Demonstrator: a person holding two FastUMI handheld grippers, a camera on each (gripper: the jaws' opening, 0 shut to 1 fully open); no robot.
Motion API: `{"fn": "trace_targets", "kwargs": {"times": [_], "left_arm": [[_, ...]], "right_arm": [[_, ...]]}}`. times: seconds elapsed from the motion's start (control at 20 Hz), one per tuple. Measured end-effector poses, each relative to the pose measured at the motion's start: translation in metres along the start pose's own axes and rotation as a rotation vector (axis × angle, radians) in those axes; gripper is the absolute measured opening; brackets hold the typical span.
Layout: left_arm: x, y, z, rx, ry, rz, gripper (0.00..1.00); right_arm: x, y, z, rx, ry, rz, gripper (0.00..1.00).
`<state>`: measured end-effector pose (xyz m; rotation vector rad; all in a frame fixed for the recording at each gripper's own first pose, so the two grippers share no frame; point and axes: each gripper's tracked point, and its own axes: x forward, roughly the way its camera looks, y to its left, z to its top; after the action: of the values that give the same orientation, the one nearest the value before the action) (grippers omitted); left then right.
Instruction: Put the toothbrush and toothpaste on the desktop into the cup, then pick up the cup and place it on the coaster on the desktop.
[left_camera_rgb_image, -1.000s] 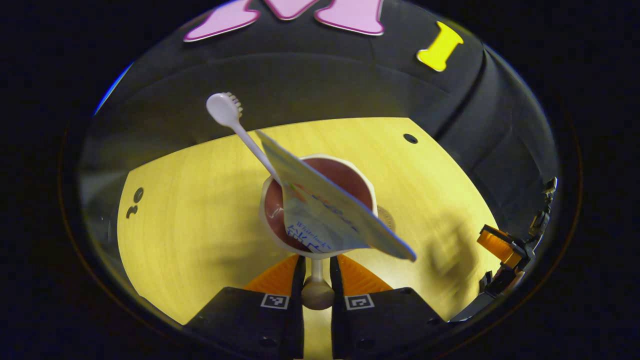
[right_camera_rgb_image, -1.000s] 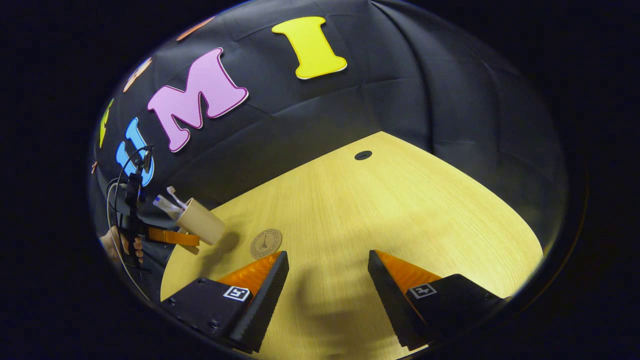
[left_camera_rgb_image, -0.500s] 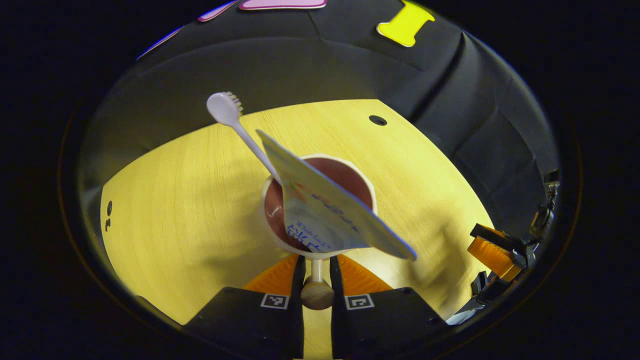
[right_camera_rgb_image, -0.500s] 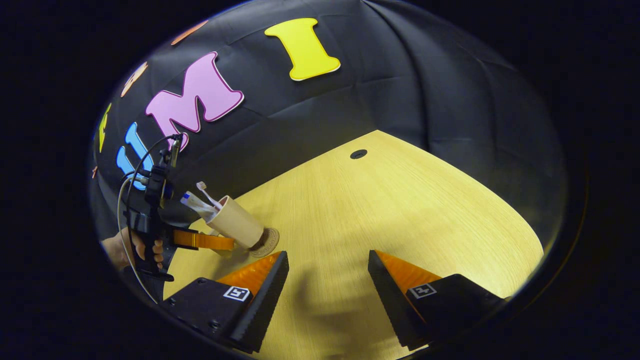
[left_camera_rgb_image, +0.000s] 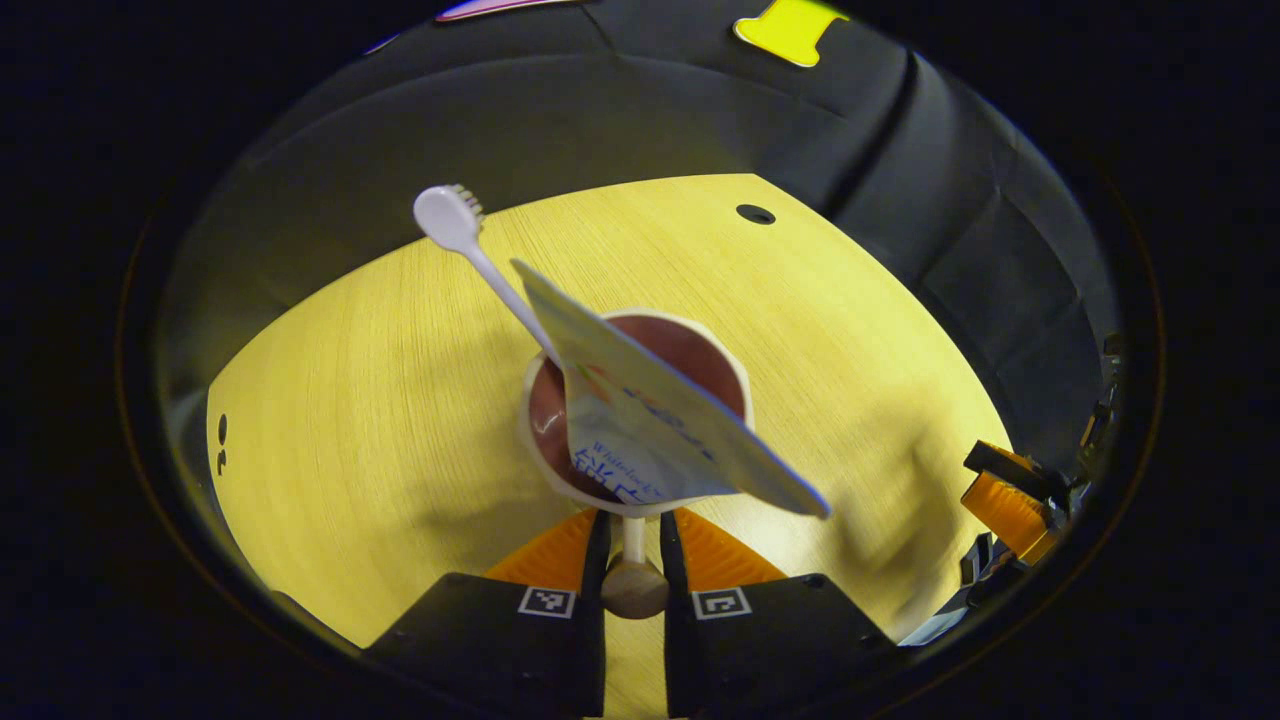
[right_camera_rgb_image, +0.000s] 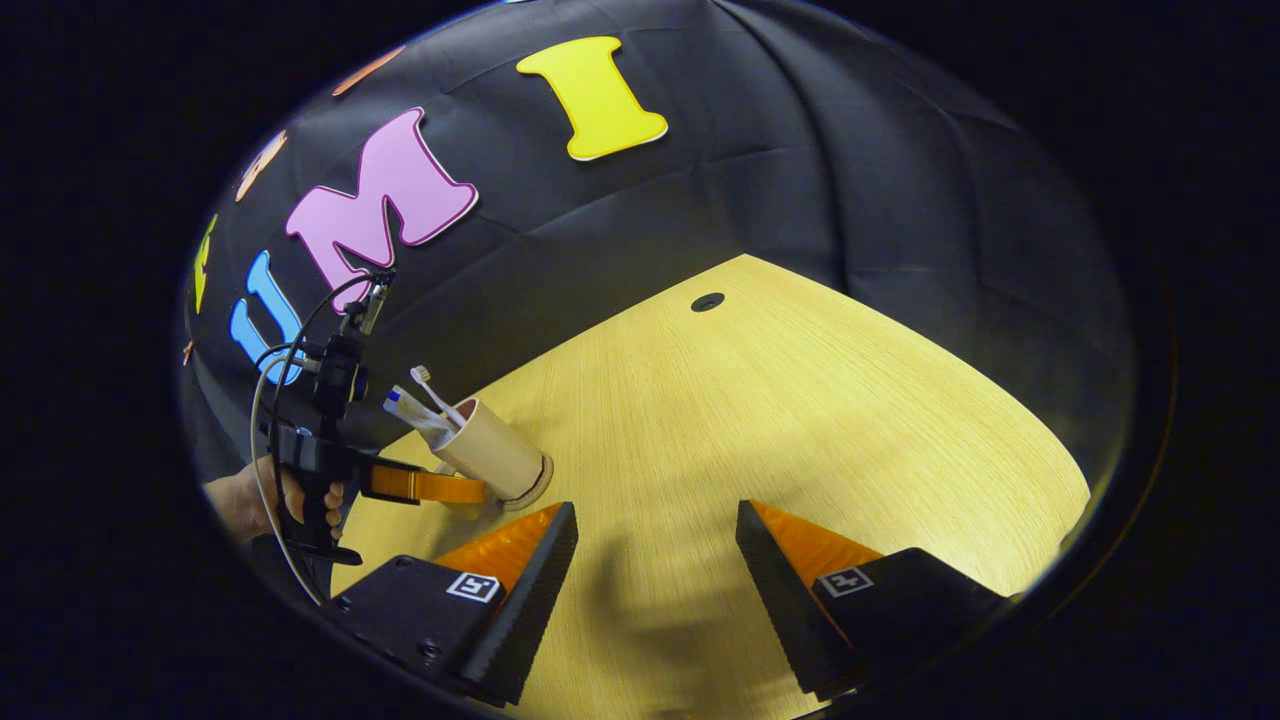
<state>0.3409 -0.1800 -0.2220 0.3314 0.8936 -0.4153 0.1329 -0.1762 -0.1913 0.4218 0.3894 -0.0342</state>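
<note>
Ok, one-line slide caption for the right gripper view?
Left gripper sets cup on coaster; right gripper open.

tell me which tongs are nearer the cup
Left. The left tongs are shut on the handle of the cup. The right tongs hang open over bare desktop, off to the side of the cup.

- The wooden desktop (right_camera_rgb_image: 800, 420) is brightly lit from above and reads a strong yellow; the cloth wall behind stays dim.
- Soft, blurred shadows lie on the desktop (left_camera_rgb_image: 400, 400) near the cup (left_camera_rgb_image: 640, 400) and to its right.
- A bright patch glares just beyond the near fingers.
- Fisheye distortion bends the desk edges; the rims fade to dark.
- The centre is sharp.
</note>
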Motion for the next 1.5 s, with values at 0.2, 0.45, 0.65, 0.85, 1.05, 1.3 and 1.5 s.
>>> {"fn": "trace_targets", "kwargs": {"times": [0.2,0.45,0.65,0.85,1.05,1.3,1.5], "left_arm": [[-0.016,0.004,0.007,0.004,-0.046,0.015,0.35],[-0.072,0.01,0.001,-0.073,-0.17,-0.002,0.91],[-0.142,0.022,-0.015,-0.226,-0.355,-0.01,0.98],[-0.205,0.045,-0.036,-0.289,-0.518,0.037,0.98],[-0.262,0.055,-0.053,-0.288,-0.649,0.075,0.97],[-0.339,0.052,-0.092,-0.348,-0.774,0.111,0.98],[-0.371,0.041,-0.129,-0.361,-0.87,0.172,0.98]], "right_arm": [[-0.003,0.001,0.002,-0.002,-0.01,-0.001,0.98],[-0.018,0.01,0.011,-0.025,-0.025,-0.003,0.98],[-0.041,0.026,0.028,-0.098,-0.063,-0.014,0.98],[-0.063,0.061,0.042,-0.135,-0.091,0.016,0.98],[-0.085,0.101,0.032,-0.156,-0.066,0.071,0.98],[-0.127,0.148,0.011,-0.217,-0.071,0.115,0.98],[-0.166,0.168,-0.012,-0.23,-0.103,0.095,0.98]]}}
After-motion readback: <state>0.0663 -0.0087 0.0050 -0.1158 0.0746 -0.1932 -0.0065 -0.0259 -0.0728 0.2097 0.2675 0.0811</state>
